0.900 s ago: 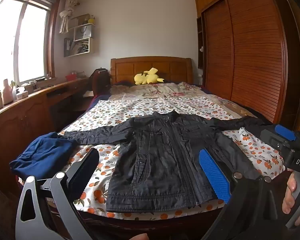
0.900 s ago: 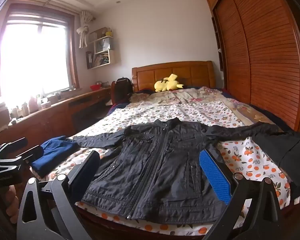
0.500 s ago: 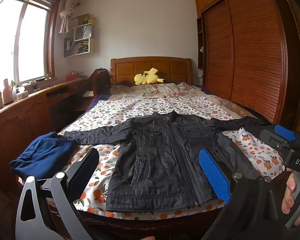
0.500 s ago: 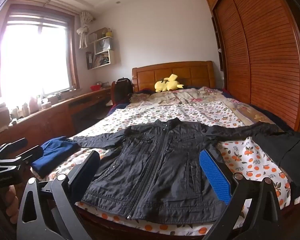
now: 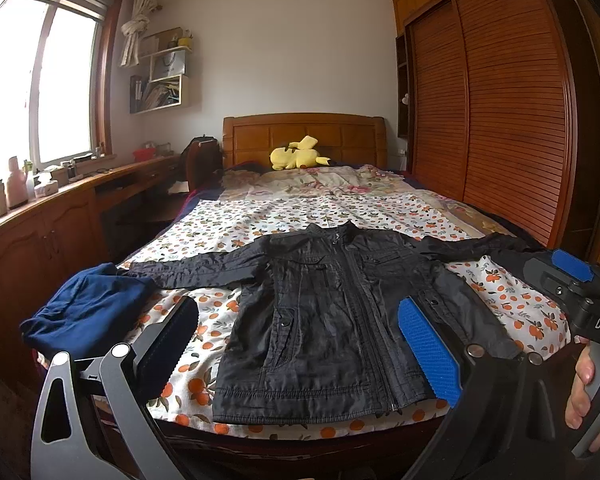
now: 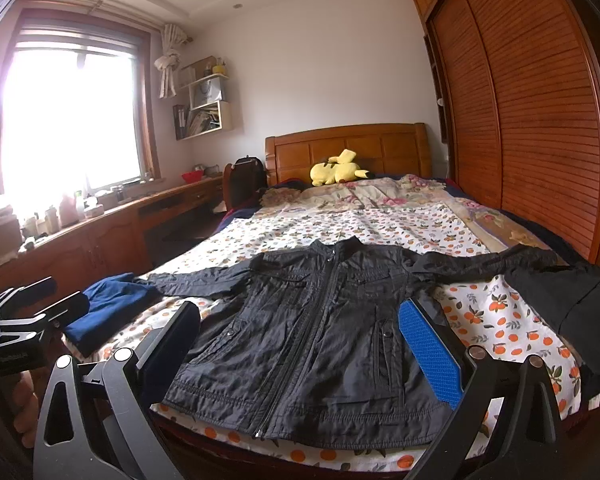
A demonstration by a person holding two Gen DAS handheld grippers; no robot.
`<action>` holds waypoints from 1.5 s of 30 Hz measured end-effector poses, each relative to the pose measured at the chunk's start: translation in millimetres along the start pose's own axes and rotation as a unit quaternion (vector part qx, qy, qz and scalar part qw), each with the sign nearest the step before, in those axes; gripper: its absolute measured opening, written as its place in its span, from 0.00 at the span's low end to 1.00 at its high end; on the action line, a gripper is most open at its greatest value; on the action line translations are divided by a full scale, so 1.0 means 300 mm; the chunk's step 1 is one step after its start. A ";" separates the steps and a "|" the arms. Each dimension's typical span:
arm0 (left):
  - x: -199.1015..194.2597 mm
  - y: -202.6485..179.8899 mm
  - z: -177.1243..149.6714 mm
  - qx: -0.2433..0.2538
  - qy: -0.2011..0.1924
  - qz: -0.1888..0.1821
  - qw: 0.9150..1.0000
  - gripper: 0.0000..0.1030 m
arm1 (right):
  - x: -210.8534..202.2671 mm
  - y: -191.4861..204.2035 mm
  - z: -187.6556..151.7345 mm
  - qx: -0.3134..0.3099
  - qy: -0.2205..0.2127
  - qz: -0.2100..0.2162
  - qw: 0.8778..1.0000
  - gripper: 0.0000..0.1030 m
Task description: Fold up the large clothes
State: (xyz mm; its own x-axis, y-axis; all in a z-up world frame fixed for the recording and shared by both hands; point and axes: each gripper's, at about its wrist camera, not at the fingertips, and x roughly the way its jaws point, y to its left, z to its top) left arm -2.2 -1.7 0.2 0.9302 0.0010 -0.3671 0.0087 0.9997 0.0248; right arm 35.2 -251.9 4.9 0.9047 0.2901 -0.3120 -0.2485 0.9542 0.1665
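Black zip-front nylon jacket (image 5: 332, 320) lies flat, front up, sleeves spread, at foot of orange-print bedsheet (image 5: 284, 216). Left gripper (image 5: 300, 344) & right gripper (image 6: 300, 344) both wide open, holding nothing, above bed edge.

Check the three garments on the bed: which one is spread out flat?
The black jacket in the middle, zipped, sleeves out. The blue garment and the dark garment at the edges are bunched.

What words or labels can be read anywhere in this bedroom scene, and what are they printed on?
"DAS": white letters on the right hand-held gripper, cut off by the left-wrist picture's edge.
Small pale label on the left hand-held gripper: too blurred to read.
White bag on the wall shelf: faint print, too small to read.
The black jacket shows no lettering.
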 end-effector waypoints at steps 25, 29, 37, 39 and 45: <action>-0.012 -0.002 0.004 0.002 -0.005 0.000 1.000 0.98 | 0.007 0.002 -0.009 -0.001 0.001 -0.002 1.000 0.94; -0.023 -0.004 0.013 0.002 -0.007 0.000 1.000 0.98 | 0.006 0.002 -0.009 0.000 0.001 -0.002 1.000 0.94; -0.026 -0.005 0.016 0.002 -0.007 0.000 1.000 0.98 | 0.004 0.001 -0.008 -0.001 0.001 -0.002 1.000 0.94; -0.024 -0.004 0.014 0.002 -0.007 0.000 1.000 0.98 | 0.003 0.001 -0.008 -0.001 0.000 -0.002 1.000 0.94; -0.030 -0.008 0.019 0.003 -0.008 0.000 1.000 0.98 | 0.003 0.000 -0.007 -0.001 0.000 -0.002 1.000 0.94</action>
State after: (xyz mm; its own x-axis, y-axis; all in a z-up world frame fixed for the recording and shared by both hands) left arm -8.5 -4.4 8.8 0.9360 0.0006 -0.3519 0.0110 0.9995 0.0310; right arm 35.2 -251.4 2.7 0.9054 0.2866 -0.3133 -0.2461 0.9555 0.1628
